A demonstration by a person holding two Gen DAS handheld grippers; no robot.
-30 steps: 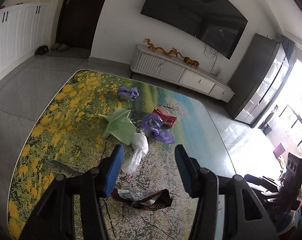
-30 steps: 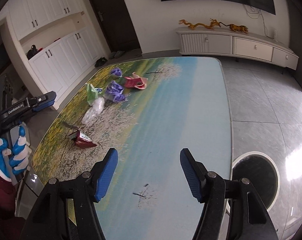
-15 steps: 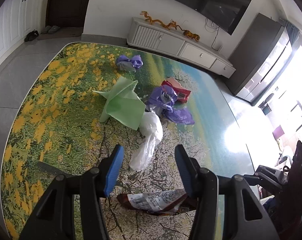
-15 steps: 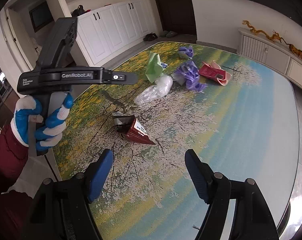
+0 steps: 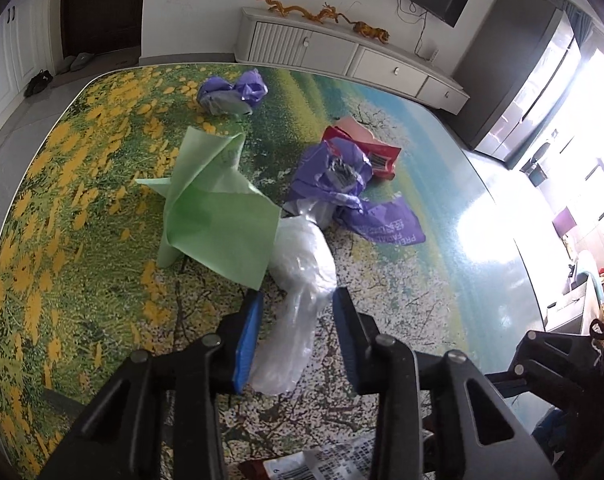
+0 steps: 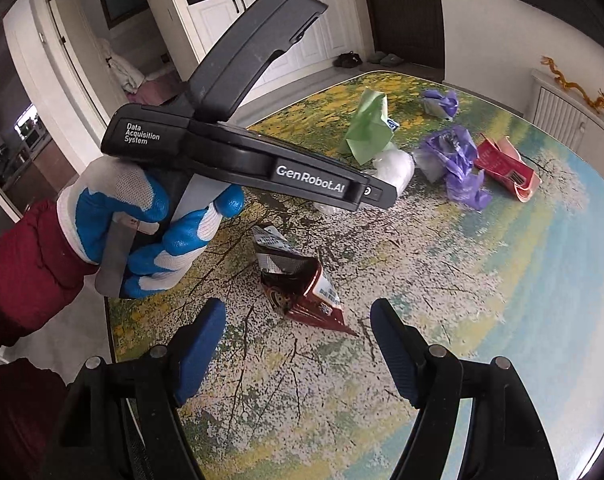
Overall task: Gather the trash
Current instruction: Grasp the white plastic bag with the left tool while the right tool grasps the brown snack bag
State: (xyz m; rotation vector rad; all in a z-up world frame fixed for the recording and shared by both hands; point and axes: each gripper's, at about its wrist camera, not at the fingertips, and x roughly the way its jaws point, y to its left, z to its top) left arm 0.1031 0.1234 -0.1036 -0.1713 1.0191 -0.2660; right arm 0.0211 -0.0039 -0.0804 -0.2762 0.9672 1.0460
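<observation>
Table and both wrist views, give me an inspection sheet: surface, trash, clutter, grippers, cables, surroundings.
Surface: table with printed flower-field landscape top, glossy.
Job's things: crumpled clear plastic bag; folded green plastic sheet; large purple plastic bag; small purple plastic wad; red paper packet; dark red foil snack wrapper.
Clutter: nothing seen beyond the trash.
Grippers: left gripper open, jaws either side of the clear bag; right gripper open, above the snack wrapper.
Cables: wires hanging below the wall television.
Surroundings: white low sideboard, golden dragon ornament, dark door.

Both wrist views look down close, sharing the littered table (image 5: 62,240).
</observation>
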